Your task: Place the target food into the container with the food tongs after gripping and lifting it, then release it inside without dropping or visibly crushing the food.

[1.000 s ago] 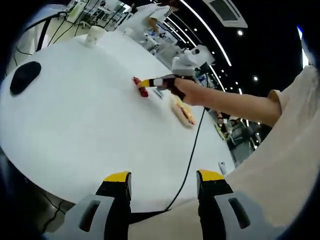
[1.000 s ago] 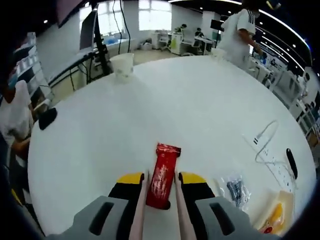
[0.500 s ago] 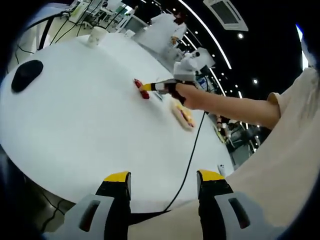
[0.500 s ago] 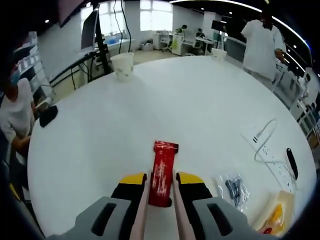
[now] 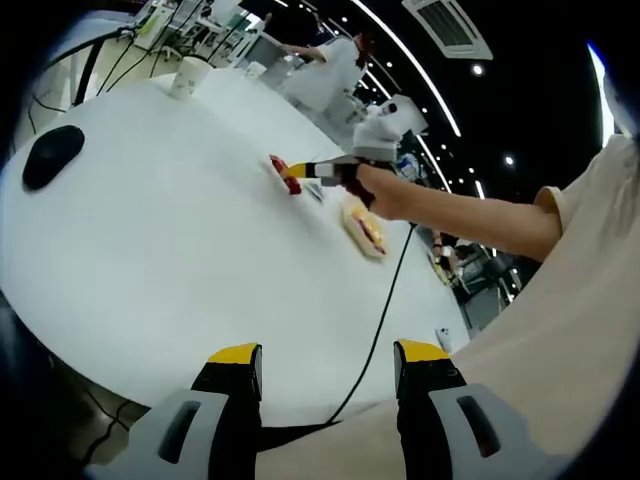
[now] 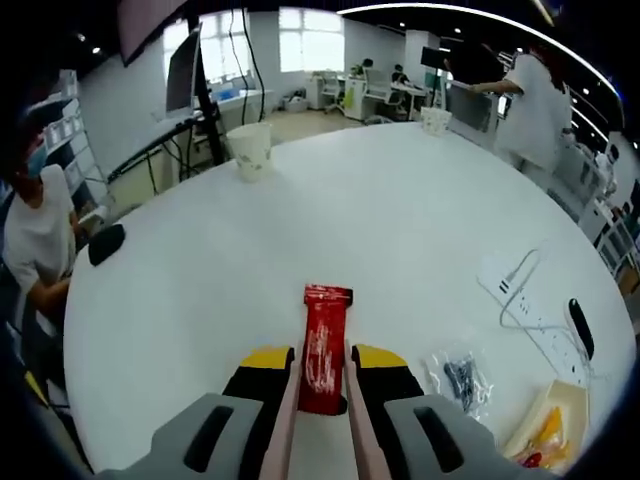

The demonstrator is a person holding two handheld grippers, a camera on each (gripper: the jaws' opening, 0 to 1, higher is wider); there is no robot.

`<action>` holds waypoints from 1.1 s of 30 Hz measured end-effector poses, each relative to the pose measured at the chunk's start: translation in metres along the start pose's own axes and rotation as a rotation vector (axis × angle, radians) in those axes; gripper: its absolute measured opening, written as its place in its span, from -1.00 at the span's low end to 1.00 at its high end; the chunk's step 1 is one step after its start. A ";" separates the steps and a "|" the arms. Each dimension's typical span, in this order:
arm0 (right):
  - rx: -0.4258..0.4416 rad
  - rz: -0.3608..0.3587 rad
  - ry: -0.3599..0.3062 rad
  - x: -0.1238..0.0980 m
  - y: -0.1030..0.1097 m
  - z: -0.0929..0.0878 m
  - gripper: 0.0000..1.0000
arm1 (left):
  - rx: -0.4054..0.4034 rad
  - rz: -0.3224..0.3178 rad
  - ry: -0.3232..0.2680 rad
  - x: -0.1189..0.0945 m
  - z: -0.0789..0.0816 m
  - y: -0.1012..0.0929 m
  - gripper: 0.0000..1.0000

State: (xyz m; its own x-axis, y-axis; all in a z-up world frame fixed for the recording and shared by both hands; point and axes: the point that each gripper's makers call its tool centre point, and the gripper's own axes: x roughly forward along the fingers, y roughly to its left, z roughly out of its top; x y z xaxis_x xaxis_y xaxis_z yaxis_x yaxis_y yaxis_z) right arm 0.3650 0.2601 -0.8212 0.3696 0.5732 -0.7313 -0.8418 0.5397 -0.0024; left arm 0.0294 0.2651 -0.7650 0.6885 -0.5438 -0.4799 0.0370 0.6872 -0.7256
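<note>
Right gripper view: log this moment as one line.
right gripper: shut on red snack packet | packet: on white table | container: right, apart | left gripper: open, idle

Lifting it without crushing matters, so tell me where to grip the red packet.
Grip the red packet across its narrow width at the near end, coming lengthwise from behind as the right gripper does. It lies flat, long and slim, so its long edges fit between the jaws.

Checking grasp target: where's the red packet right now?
In the right gripper view the red packet lies on the white table, its near end between the right hand-held gripper jaws, left of a clear bag.
</note>
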 end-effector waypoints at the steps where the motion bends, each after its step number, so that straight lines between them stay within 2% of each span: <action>1: 0.003 -0.001 -0.011 -0.001 -0.002 0.001 -0.57 | 0.001 0.001 0.000 0.000 0.000 0.000 0.05; 6: 0.014 -0.002 -0.044 -0.015 -0.003 0.010 -0.57 | 0.015 0.005 -0.009 -0.003 0.004 -0.004 0.05; 12: 0.036 -0.012 -0.083 -0.032 -0.004 0.013 -0.57 | 0.043 -0.009 0.001 0.000 0.004 -0.008 0.05; 16: 0.044 -0.021 -0.121 -0.052 -0.004 0.020 -0.57 | 0.050 -0.020 0.002 0.004 0.004 -0.012 0.05; 33: 0.054 -0.057 -0.191 -0.101 -0.011 0.026 -0.57 | 0.103 -0.043 0.006 0.003 0.000 -0.029 0.05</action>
State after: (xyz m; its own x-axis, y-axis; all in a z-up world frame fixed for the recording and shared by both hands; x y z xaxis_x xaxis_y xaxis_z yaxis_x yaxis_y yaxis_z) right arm 0.3474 0.2128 -0.7297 0.4878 0.6446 -0.5887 -0.7972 0.6037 0.0006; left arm 0.0307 0.2433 -0.7454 0.6801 -0.5769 -0.4524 0.1413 0.7087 -0.6912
